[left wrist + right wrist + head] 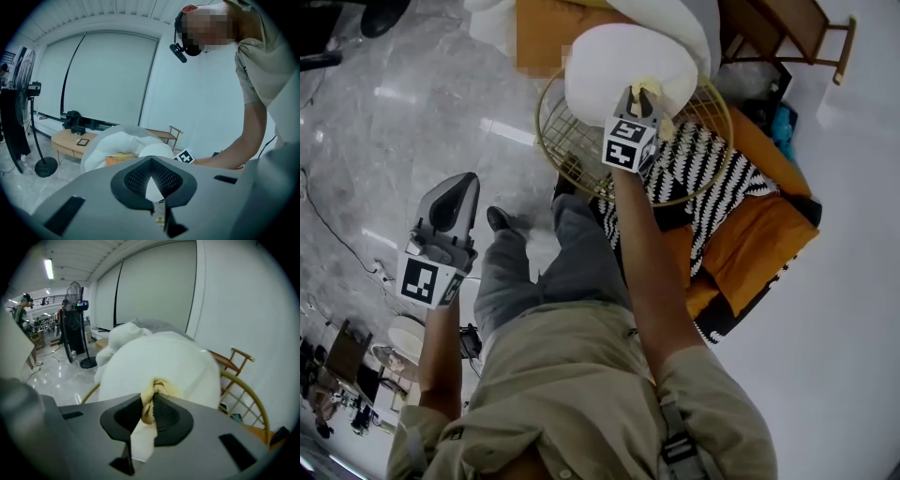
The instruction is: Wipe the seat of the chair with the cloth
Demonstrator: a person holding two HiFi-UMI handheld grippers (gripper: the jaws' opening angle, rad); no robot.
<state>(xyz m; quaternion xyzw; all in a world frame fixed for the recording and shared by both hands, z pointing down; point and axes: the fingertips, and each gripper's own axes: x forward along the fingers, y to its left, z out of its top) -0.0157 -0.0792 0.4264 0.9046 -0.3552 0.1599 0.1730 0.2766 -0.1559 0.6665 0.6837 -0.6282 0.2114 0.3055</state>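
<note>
Reading from left to right: the left gripper [151,160] hangs idle above the grey marble floor [412,103], well apart from the work, its jaws closed tip to tip with nothing between them. Near the middle stands the chair [567,150], a round basket of gold wire, with a plump white cushion [619,66] resting in it. The right gripper [151,399] reaches out at arm's length to this cushion; its jaws are clenched on a bunched yellowish cloth [159,386], from which a white tag hangs down between the pads. In the right gripper view the cloth wad sits right at the cushion's face and appears to touch it, though actual contact cannot be confirmed. Further right lie a black-and-white zigzag throw [712,178] and an orange cushion [759,244], both beside the wire chair and clear of the cloth. The step in hand is judged to be the wipe itself, at or near its start, with the cloth brought to the cushioned seat. The next move calls for light downward pressure and a sweeping stroke across the white surface, with the grip kept firm so the small wad does not slip out. The free left gripper could steady the wire rim if the light chair shifts.
</note>
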